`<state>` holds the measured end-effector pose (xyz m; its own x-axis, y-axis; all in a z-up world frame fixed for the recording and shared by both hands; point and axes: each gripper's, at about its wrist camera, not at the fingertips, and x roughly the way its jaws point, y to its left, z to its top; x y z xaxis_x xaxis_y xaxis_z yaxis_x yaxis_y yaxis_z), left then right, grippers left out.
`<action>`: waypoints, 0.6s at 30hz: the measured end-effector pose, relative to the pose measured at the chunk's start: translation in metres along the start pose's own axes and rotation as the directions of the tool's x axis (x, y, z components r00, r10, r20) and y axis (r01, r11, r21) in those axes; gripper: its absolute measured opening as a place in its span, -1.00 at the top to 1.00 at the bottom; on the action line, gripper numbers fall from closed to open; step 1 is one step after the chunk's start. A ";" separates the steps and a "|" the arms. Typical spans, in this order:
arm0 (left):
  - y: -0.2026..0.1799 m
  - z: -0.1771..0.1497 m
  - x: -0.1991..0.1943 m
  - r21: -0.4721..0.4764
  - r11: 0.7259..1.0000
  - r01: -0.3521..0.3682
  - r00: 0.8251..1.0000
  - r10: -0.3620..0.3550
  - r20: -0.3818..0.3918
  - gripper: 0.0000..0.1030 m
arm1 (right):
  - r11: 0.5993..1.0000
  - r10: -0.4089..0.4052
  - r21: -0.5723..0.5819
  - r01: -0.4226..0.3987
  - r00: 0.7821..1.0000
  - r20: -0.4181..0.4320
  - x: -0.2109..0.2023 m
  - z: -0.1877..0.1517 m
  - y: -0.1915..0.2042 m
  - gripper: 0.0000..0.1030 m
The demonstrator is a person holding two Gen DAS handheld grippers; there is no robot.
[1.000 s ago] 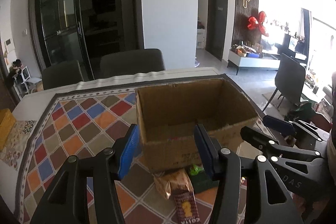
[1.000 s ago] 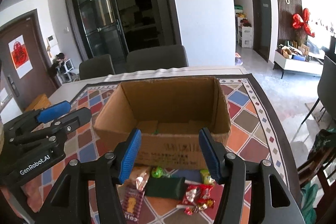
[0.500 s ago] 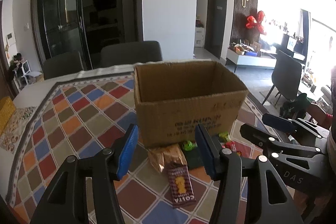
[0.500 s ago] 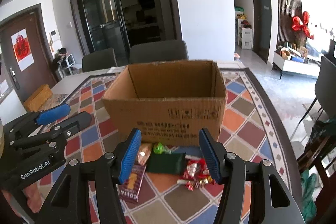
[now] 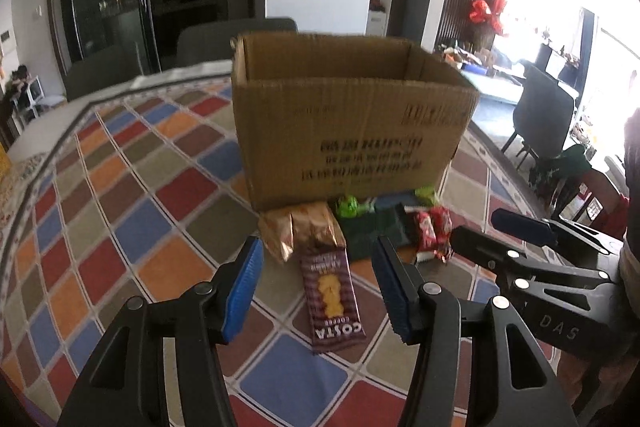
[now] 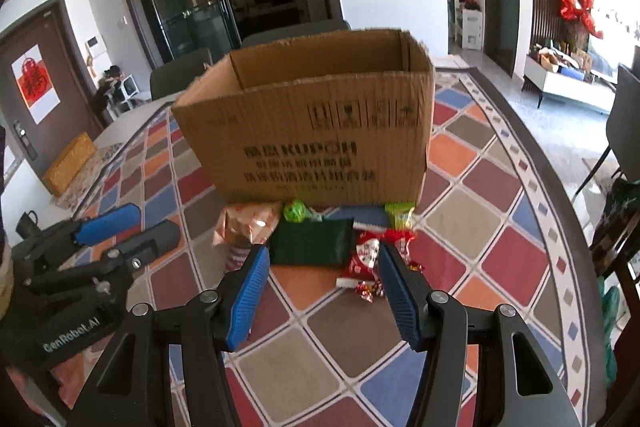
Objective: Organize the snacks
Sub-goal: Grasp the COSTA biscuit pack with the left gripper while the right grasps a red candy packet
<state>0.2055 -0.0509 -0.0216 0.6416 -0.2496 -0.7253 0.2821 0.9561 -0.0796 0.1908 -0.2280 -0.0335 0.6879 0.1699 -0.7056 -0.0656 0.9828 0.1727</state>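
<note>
An open cardboard box stands on the chequered tablecloth. Snacks lie in a heap at its near foot: a brown Costa bar, a gold packet, a dark green packet, red wrapped sweets and small bright green sweets. My left gripper hovers open just above the Costa bar, nothing between its blue pads. My right gripper hangs open above the green packet and red sweets, also holding nothing.
The colourful tablecloth covers the table around the box. Dark chairs stand behind the table's far edge, another chair to the right. A yellow box lies at the table's left edge.
Both grippers have come down and closer to the snack heap; the box now looms higher and its inside is hidden. Both grippers stay open as before.
</note>
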 end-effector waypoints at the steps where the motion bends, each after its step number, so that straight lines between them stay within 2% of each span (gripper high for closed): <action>1: 0.001 -0.002 0.002 -0.004 1.000 0.004 1.000 -0.004 -0.008 -0.08 | 1.000 0.001 0.001 -0.001 1.000 -0.008 0.002 -0.001 0.000 -0.13; 6: 0.003 -0.010 0.018 -0.018 1.000 0.012 0.999 -0.013 -0.051 -0.08 | 1.000 0.000 0.010 0.000 0.999 -0.038 0.014 -0.005 -0.003 -0.11; 13: 0.002 -0.015 0.039 -0.029 0.999 0.037 0.995 -0.039 -0.096 -0.08 | 0.999 0.008 0.036 -0.005 0.997 -0.082 0.032 -0.011 -0.010 0.05; 18: 0.001 -0.018 0.053 -0.041 0.998 0.053 0.990 -0.058 -0.126 -0.08 | 0.999 0.009 0.035 -0.006 0.996 -0.093 0.041 -0.011 -0.012 0.08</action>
<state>0.2272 -0.0603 -0.0725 0.5292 -0.2832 -0.7998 0.2861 0.9470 -0.1460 0.2117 -0.2323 -0.0722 0.6168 0.1847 -0.7651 -0.0443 0.9787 0.2006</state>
